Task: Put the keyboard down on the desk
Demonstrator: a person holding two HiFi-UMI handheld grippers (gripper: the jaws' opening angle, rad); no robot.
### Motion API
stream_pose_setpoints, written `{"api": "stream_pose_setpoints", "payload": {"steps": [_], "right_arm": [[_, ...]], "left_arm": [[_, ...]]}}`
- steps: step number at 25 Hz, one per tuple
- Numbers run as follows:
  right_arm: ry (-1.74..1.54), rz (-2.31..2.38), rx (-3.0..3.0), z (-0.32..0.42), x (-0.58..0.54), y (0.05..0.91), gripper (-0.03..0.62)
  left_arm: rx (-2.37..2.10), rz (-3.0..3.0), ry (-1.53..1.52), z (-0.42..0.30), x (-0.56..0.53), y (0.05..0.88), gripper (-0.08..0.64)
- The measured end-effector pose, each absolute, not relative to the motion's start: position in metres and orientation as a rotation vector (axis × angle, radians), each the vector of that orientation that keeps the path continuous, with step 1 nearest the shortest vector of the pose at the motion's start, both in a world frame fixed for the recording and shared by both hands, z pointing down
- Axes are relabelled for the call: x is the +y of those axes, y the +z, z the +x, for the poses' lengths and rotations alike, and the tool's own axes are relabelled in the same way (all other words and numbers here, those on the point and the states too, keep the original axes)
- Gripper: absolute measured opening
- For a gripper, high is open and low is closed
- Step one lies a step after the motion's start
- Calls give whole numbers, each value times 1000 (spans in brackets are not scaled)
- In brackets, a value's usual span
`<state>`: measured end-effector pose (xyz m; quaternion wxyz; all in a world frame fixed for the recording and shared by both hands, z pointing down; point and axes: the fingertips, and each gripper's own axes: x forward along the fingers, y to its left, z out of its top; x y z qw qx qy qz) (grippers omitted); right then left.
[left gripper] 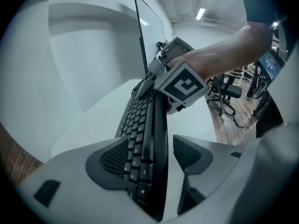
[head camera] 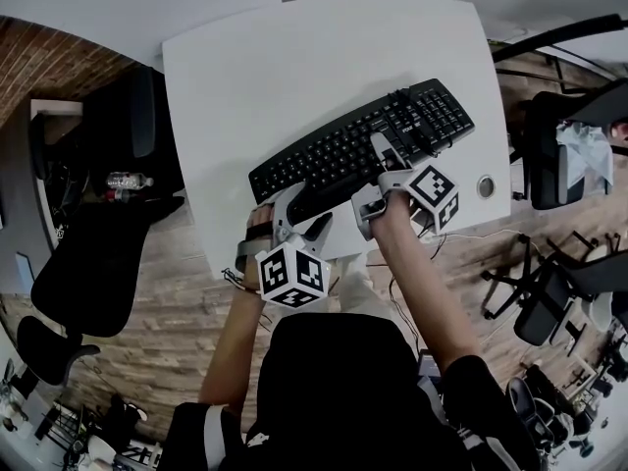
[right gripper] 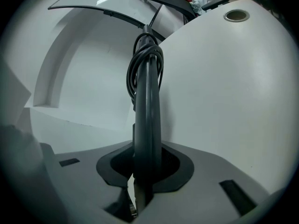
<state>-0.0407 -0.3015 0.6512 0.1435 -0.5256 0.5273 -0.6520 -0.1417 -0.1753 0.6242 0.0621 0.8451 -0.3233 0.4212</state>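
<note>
A wide white desk (head camera: 294, 67) fills the upper half of the head view; a black keyboard (head camera: 363, 140) lies aslant across its near right part, its left end close to the desk's front edge; it appears to rest flat on the desk, though whether the right end is fully down cannot be told.

The left claw (left gripper: 152, 155) stands wide apart around the keyboard's near edge; the key side sits against one pad and a clear gap shows before the other, so nothing is gripped there. The right claw (right gripper: 145, 164) is clamped together on the keyboard's thin edge further along, seen end-on between its pads.

A coiled dark cable (right gripper: 145, 64) is bundled at the keyboard's far side, just beyond the right claw.

Likely risks, as a judgement: with one end freed and the other pinched, any lift or twist of the right claw could pivot the keyboard on the desk; drawing the right claw back before it parts would drag the keyboard toward the front edge, which is close, and it could tip off; the left claw, backing out carelessly, could hook the edge between its pads; the loose coil could snag a pad on withdrawal.
</note>
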Motion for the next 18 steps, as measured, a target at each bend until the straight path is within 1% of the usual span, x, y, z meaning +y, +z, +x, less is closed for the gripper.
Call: {"api": "stream_pose_setpoints", "payload": {"steps": [6,13,18], "right_arm": [[-1900,-1517,1504,-44,-300,654,97],[-1939,-1508,1472,-43,-298,661,97],[-1964,-1490,1517,-45,-300,661,98]], "left_arm": [[-992,2499,1355,-150,-179,638,296],[-966,2463,1293,-151,-182,640,267],[-957,2459,1280,-154,-186,639,262]]}}
